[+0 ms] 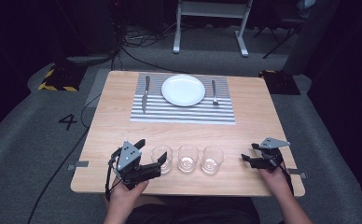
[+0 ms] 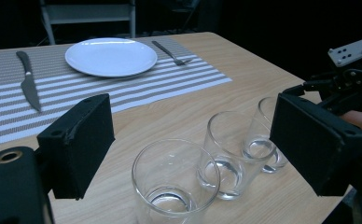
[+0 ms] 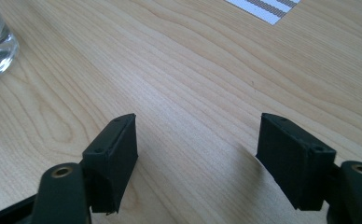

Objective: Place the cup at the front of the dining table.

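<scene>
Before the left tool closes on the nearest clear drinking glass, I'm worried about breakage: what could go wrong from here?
1. The three clear drinking glasses stand close in a row; closing on the nearest glass could knock the middle glass beside it.
2. The open left tool has one jaw by the rim; a skewed approach might tip the glass.
3. The row sits near the wooden table's front edge, so a pushed glass could fall.

A dim room surrounds the wooden table (image 1: 254,140). Grey carpet (image 1: 30,140) bears a "4" (image 1: 67,122) and black cables (image 1: 137,42); a white frame (image 1: 212,23) stands behind.
</scene>
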`<state>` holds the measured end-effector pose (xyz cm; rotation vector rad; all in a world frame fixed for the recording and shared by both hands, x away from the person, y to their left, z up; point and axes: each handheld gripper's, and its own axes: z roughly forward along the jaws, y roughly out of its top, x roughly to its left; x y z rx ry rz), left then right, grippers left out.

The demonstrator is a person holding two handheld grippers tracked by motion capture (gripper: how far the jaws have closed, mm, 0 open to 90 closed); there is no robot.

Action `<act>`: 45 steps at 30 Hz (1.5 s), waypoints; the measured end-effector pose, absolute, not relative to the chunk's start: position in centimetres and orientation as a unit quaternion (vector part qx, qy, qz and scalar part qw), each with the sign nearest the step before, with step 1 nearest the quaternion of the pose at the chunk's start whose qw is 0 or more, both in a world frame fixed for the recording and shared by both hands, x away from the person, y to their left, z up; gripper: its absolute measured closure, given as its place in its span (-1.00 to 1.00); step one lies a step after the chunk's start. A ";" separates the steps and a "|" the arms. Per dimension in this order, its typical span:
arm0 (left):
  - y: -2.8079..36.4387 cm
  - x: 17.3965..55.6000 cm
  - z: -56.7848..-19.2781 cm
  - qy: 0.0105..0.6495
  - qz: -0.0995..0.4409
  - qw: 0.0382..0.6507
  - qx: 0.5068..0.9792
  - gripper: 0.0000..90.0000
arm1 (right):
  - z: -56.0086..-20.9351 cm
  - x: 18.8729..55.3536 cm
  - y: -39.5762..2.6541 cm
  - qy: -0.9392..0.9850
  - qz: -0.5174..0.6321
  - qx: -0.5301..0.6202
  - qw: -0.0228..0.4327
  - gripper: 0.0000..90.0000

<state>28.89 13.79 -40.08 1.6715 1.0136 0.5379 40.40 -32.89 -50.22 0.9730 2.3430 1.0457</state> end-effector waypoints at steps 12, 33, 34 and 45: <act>12.4 30.0 -43.2 0.428 0.250 0.506 0.706 -0.69 | -50.2 40.4 -32.9 0.837 0.374 0.345 0.199 -0.35; 11.8 33.3 -49.0 0.419 0.187 0.491 0.741 -0.73 | -50.2 40.3 -32.8 0.838 0.376 0.343 0.198 -0.35; 11.7 33.3 -49.1 0.416 0.187 0.487 0.745 -0.72 | -50.2 40.3 -32.8 0.838 0.376 0.343 0.198 -0.35; 11.9 33.1 -49.2 0.393 0.173 0.483 0.763 -0.58 | -50.2 40.2 -32.7 0.839 0.374 0.337 0.206 -0.35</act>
